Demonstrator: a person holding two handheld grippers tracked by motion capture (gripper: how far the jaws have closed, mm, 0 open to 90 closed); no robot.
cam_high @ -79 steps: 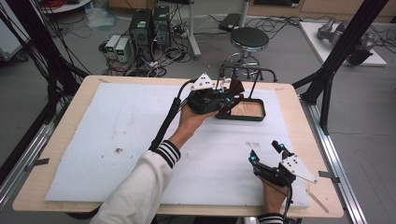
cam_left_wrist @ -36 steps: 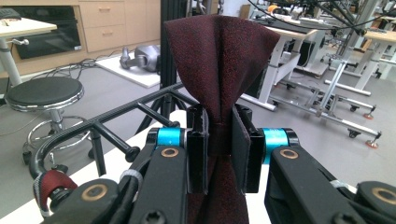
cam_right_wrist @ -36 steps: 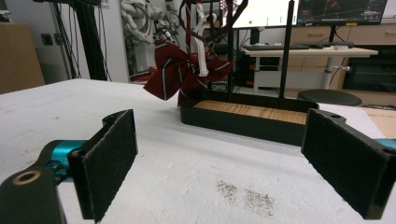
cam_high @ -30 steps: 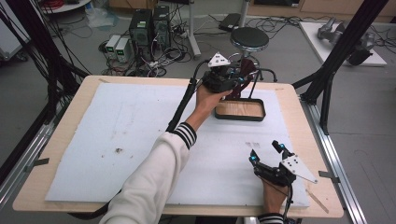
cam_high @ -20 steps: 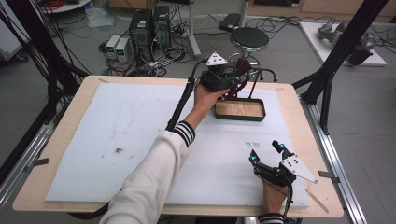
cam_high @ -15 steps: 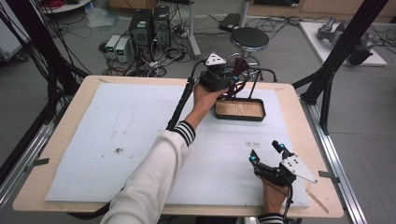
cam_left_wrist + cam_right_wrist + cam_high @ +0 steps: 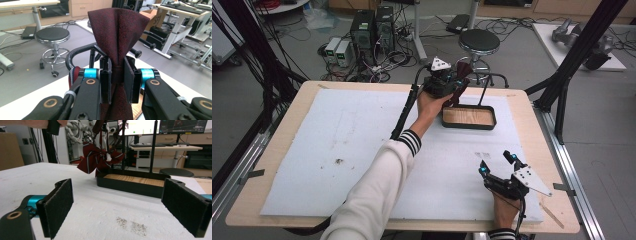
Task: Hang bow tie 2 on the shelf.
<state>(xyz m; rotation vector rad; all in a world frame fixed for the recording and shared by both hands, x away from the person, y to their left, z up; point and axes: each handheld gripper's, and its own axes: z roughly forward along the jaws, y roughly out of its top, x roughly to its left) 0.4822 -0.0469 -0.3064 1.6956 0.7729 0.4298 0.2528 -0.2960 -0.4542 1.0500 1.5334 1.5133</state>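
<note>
- High view first: the left gripper [image 7: 451, 80] sits upper middle of the frame, above the back-left corner of the tray [image 7: 469, 125], clamped on a dark red bow tie [image 7: 460, 82].
- Left gripper view makes the grip clear: both pads pinch the tie's [image 7: 117, 32] narrow knot, and the fabric fans out above the jaws in the centre of the frame. The jaws are closed about as tight as they go.
- Right gripper view shows the bow tie [image 7: 96, 157] upper centre, hanging next to the thin black stand [image 7: 153, 145] that rises from the tray [image 7: 130, 185]. A white strap or clip [image 7: 108, 157] dangles by it; I can't tell if that's hooked on anything.
- The right gripper [image 7: 498, 164] is parked lower right in the high view, resting on the white foam mat [image 7: 322, 140], jaws wide apart with nothing between them.
- What could go wrong, my guess: the grip is on squishy fabric at the knot only, so a sideways tug could let the tie slide out and drop into the tray.
- The strap also looks like snag bait. If it catches the stand's rail mid-move, it could drag the light tray along or tip the stand.
- The other hand is well apart, so nothing steadies the tray if that happens.
</note>
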